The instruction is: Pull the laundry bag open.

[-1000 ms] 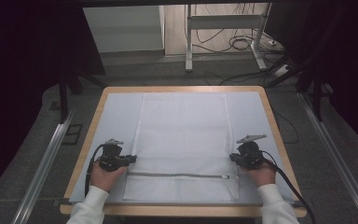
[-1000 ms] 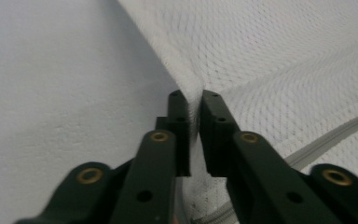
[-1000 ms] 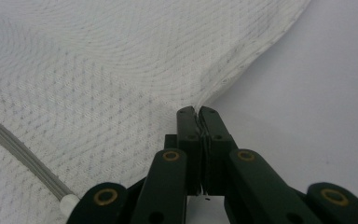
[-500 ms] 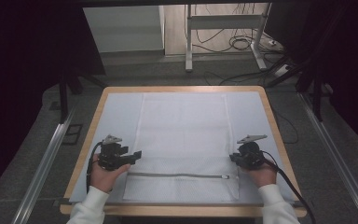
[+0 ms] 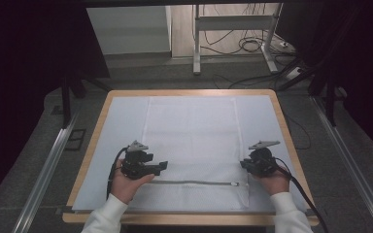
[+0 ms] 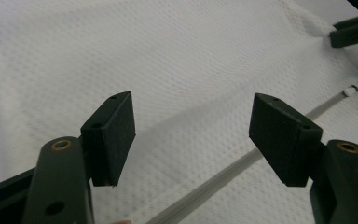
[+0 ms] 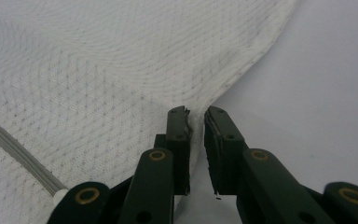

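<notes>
Both grippers work at the near end of one white mesh bag (image 5: 192, 145), which lies flat on the pale mat of a wooden-edged table (image 5: 94, 126), its single grey zipper (image 5: 194, 183) running across just above the near hem. Our left gripper (image 5: 161, 166) hangs over the bag's left end with its jaws spread wide, having just been opening; the left gripper view shows nothing between the two pads (image 6: 114, 135), only mesh and the zipper line (image 6: 214, 186) below them. That view also catches the white zipper pull (image 6: 352, 89) and, farther off, the other gripper's tips (image 6: 354, 30). Our right gripper (image 5: 245, 165) sits at the bag's right edge. From the high view its jaws are too small to read. The right gripper view (image 7: 196, 116) settles it: we see them nearly together, with a fold of the bag's edge (image 7: 214, 88) running into the narrow gap, though whether the pads press on it we cannot tell.
</notes>
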A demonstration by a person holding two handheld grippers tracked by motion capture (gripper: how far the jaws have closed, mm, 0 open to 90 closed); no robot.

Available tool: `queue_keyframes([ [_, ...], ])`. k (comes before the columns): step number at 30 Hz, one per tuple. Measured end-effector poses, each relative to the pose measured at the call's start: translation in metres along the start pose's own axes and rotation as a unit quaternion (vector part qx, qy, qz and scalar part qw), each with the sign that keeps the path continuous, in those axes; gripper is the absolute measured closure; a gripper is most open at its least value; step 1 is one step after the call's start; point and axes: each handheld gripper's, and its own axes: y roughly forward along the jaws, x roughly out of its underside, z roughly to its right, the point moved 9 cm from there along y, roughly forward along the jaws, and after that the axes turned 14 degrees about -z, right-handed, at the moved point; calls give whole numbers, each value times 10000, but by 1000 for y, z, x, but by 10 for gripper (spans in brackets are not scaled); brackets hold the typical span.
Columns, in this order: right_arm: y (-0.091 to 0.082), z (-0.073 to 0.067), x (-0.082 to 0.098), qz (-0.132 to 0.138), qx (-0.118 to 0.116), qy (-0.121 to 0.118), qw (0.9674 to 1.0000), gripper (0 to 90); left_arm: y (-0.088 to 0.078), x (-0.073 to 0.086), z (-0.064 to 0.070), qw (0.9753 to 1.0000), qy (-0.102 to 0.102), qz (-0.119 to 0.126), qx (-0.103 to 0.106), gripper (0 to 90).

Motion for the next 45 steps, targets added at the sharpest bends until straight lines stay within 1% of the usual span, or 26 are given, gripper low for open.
queue_keyframes([
  [1,-1,0,0,5,6,16,10000,773,2,0,4,10000,27,-25,51,315],
  [4,-2,2,0,10,14,35,10000,744,6,-1,12,9999,122,-76,95,313],
  [6,-3,2,1,11,10,51,10000,729,7,-2,14,9998,133,-80,99,311],
  [9,-3,2,1,15,14,59,10000,715,11,-3,20,9997,193,-120,121,310],
  [13,-3,2,1,5,8,82,10000,655,14,-2,26,9994,266,-166,150,308],
  [16,-4,2,1,10,6,83,10000,589,17,-2,28,9992,316,-200,164,307],
  [20,-5,2,1,18,9,118,9999,526,19,-2,30,9991,306,-233,175,307],
  [23,-5,2,1,9,-12,154,9999,508,21,-1,31,9989,340,-253,182,306],
  [28,-6,2,1,35,18,184,9998,471,24,-2,39,9985,385,-295,243,304],
  [33,-7,3,2,62,37,207,9998,453,27,-4,50,9979,433,-318,351,304],
  [38,-9,7,5,98,-36,340,9994,428,34,-5,62,9966,541,-443,424,302],
  [40,-11,7,5,154,-117,420,9989,413,38,-6,68,9961,572,-481,462,300],
  [41,-11,7,5,154,-117,420,9989,413,38,-6,68,9961,572,-481,462,299],
  [42,-13,8,5,209,-164,458,9986,395,42,-7,75,9953,615,-525,527,298],
  [45,-15,7,4,246,-162,453,9985,380,48,-10,87,9938,691,-640,596,309],
])
